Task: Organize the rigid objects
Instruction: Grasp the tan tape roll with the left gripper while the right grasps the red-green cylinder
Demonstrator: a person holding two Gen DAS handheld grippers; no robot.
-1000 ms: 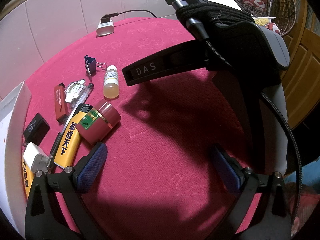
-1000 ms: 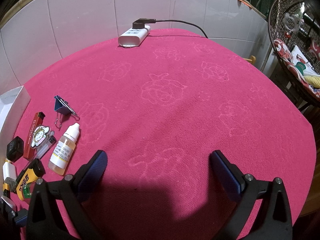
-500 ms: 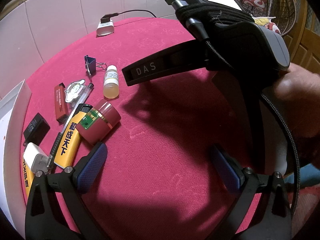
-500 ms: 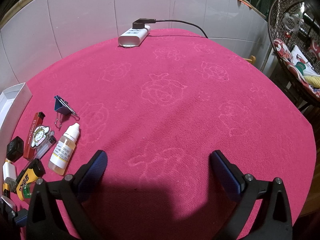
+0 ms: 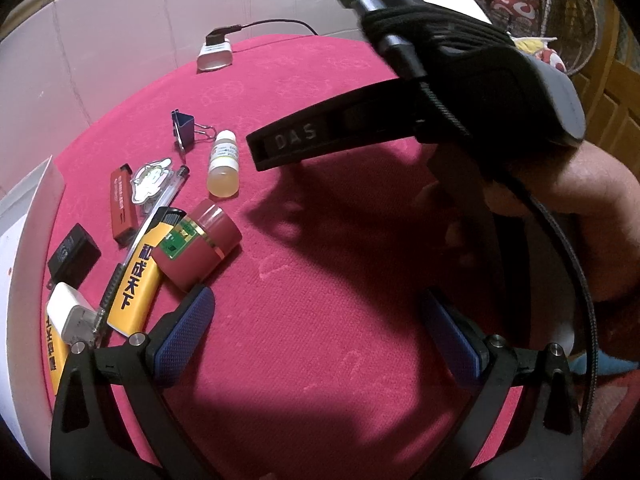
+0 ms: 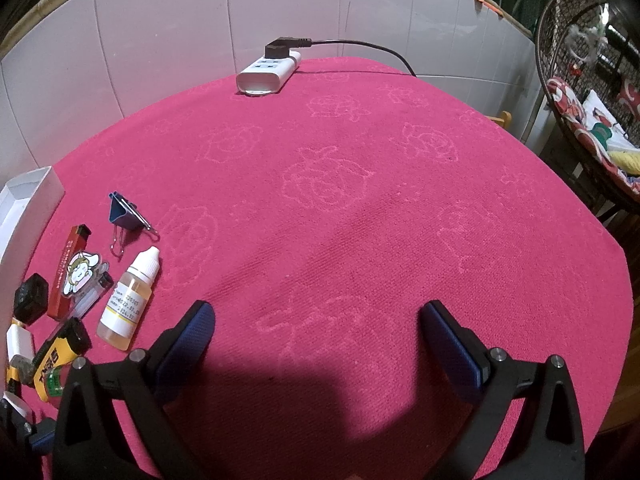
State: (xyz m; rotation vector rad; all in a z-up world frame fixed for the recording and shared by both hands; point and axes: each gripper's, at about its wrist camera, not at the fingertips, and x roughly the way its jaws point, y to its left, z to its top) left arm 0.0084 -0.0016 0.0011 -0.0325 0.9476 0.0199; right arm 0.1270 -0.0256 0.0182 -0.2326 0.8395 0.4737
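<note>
Small items lie in a cluster at the left of a red cloth table: a dark red round jar [image 5: 198, 246] on its side, a yellow box [image 5: 138, 276], a dropper bottle [image 5: 224, 168] [image 6: 128, 300], a blue binder clip [image 5: 184, 128] [image 6: 126, 216], a red lighter [image 5: 122, 204] [image 6: 68, 268], a cartoon charm [image 5: 150, 180], a pen [image 5: 160, 208], a black adapter [image 5: 72, 252] and a white plug [image 5: 72, 316]. My left gripper [image 5: 316, 332] is open and empty, its left fingertip just right of the jar. My right gripper [image 6: 316, 332] is open and empty over bare cloth.
A white open box [image 5: 36, 208] [image 6: 28, 196] stands at the table's left edge. A white power strip [image 6: 268, 70] with a black cable lies at the far edge. The right gripper's black body [image 5: 460, 92] and the holding hand fill the left wrist view's upper right. A wicker chair [image 6: 580, 92] stands at the right.
A hand has come into the left wrist view at the right, beside the right gripper's body. The white box shows a little more in the right wrist view. The items have not moved.
</note>
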